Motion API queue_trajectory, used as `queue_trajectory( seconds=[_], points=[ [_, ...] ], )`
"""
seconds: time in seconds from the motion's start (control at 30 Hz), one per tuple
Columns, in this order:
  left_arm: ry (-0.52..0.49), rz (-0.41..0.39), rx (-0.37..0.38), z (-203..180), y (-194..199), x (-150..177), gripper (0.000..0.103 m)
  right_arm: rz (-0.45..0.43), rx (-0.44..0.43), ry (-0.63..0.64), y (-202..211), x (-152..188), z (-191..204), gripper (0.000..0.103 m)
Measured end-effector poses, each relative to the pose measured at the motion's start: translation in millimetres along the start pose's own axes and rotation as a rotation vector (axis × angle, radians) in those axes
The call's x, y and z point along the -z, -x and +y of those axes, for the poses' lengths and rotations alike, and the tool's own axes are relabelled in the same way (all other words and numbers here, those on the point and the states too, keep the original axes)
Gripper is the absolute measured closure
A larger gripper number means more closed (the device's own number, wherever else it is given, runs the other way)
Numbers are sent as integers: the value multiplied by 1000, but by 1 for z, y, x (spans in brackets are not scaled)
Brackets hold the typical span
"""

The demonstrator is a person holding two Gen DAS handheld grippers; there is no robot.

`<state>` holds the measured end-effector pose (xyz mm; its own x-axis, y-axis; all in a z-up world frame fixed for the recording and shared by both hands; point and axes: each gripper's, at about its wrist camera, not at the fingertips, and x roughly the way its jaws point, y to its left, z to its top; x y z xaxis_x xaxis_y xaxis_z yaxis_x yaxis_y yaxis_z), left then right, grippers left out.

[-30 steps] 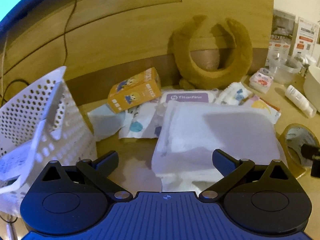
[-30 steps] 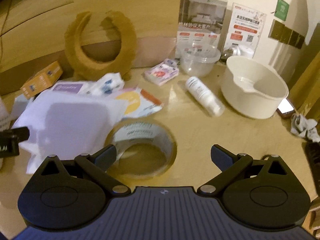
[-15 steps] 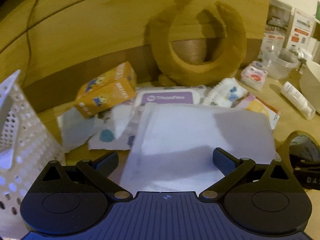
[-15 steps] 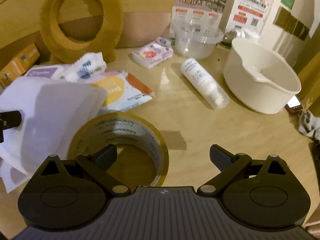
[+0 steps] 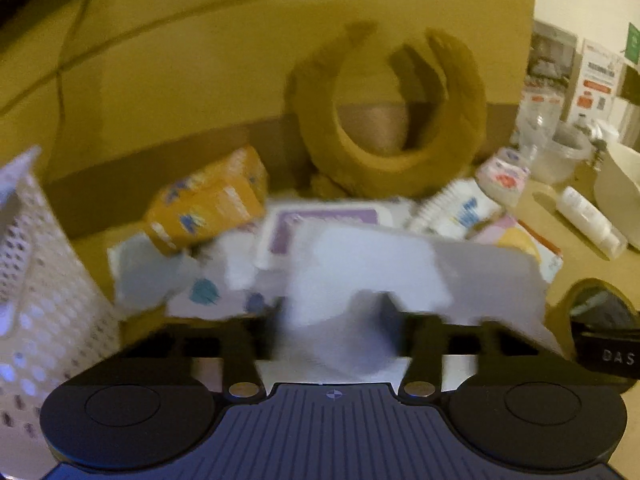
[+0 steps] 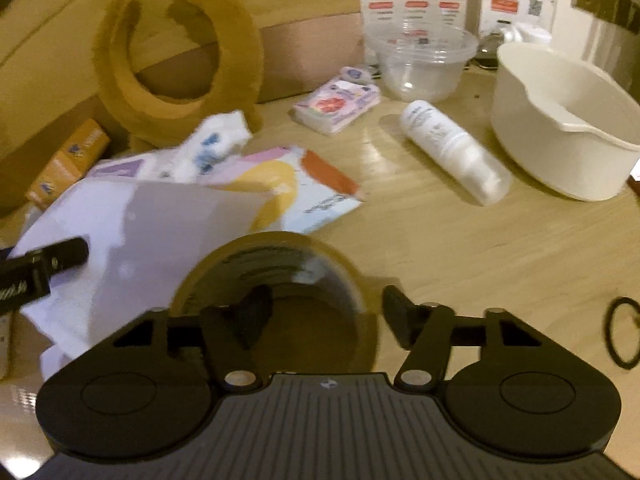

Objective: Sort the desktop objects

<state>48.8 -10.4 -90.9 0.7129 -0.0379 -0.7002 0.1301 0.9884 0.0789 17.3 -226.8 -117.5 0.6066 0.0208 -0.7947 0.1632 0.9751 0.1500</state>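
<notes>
A soft white packet (image 5: 400,264) lies on top of a pile of wipe packs on the wooden desk. My left gripper (image 5: 336,320) is closing on its near edge, and the packet bunches up between the pads. A roll of brown tape (image 6: 280,248) lies flat beside the packet (image 6: 152,232). My right gripper (image 6: 324,312) is closing over the roll's right wall. One finger is inside the hole and the other just outside, with a gap still showing. The picture is blurred in the left wrist view. The left gripper's finger (image 6: 44,264) shows in the right wrist view.
A white perforated basket (image 5: 40,280) stands at the left. An orange box (image 5: 208,204), a purple-labelled pack (image 5: 320,220) and a brown crescent cushion (image 5: 384,120) sit behind. A white bottle (image 6: 452,152), cream pot (image 6: 560,120), clear bowl (image 6: 420,60) and black ring (image 6: 624,332) lie to the right.
The left jaws have narrowed from wide open onto the white packet, which now puckers between them. The right gripper has sunk over the tape roll and its jaws have narrowed.
</notes>
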Motion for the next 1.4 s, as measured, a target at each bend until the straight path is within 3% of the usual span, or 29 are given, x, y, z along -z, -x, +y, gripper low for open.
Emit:
queue_trajectory(
  seconds=[0.13,0.17,0.2,0.3,0.43,0.57,0.83,0.93,1.0,1.03,1.07,1.13,1.2,1.33,1.37,1.4],
  points=[
    [50,-35,17,9,9,-3,85,-6,-6,7,1,2,4,49],
    [60,-44,21,9,11,-3,86,-6,-7,0,3,3,4,54],
    [67,-57,21,9,15,-3,87,-10,7,4,5,3,4,69],
    [50,-81,17,5,21,-4,89,-20,24,47,11,5,1,77],
    [74,-112,34,7,32,-6,90,-34,25,41,17,5,-5,79],
    [37,-143,31,2,43,-12,90,-43,36,57,24,2,-6,79],
    [45,-71,5,4,30,2,90,-31,104,120,9,0,3,75],
    [29,-52,-7,5,25,9,86,2,108,112,-3,-1,0,71],
    [27,-41,-10,6,22,11,80,1,107,107,-8,-1,-1,61],
    [31,-33,-2,8,20,12,75,-2,110,108,-10,-2,-1,60],
    [41,-26,5,9,19,13,62,-2,106,104,-10,-2,-2,60],
    [67,-15,22,13,16,15,59,-5,103,104,-12,-4,-3,58],
    [73,-4,26,13,11,18,46,-9,94,101,-13,-6,-4,58],
    [90,13,43,11,3,19,43,-25,80,94,-17,-7,-5,58],
    [102,15,46,11,2,18,48,-29,73,97,-18,-8,-4,63],
    [116,12,47,12,2,18,73,-33,56,104,-19,-8,-4,67]
  ],
)
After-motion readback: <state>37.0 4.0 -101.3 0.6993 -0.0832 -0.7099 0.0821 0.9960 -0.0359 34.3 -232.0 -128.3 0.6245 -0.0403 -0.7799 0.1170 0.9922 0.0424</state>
